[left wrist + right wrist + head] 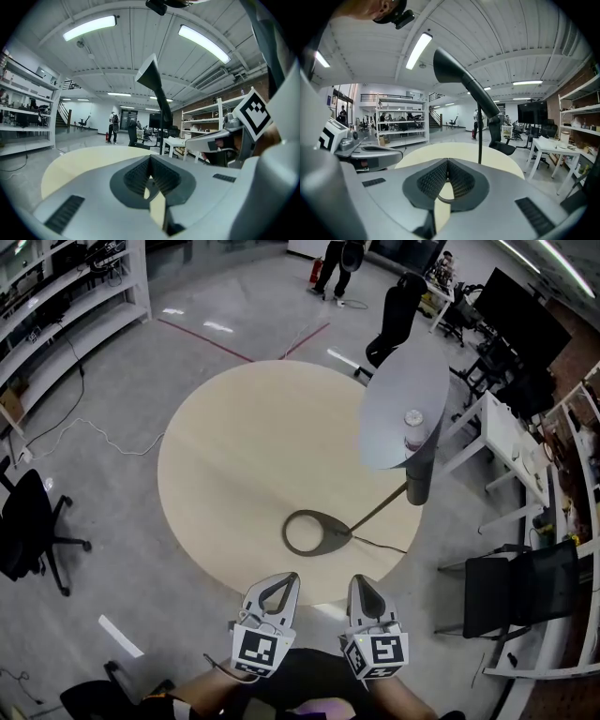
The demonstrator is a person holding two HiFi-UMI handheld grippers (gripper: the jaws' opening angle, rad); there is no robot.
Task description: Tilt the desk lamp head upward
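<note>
Grey-shelled left gripper [281,585] and right gripper [364,589] sit side by side at the round desk's [225,456] near edge, both jaws closed on nothing. Just beyond stands the desk lamp base [314,532]; its lamp head [403,399] overhangs the right rim. Open desktop lies left.

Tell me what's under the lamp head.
Below the lamp head, the right gripper view shows only the stem and table. From above, the head hides the table's edge there.
</note>
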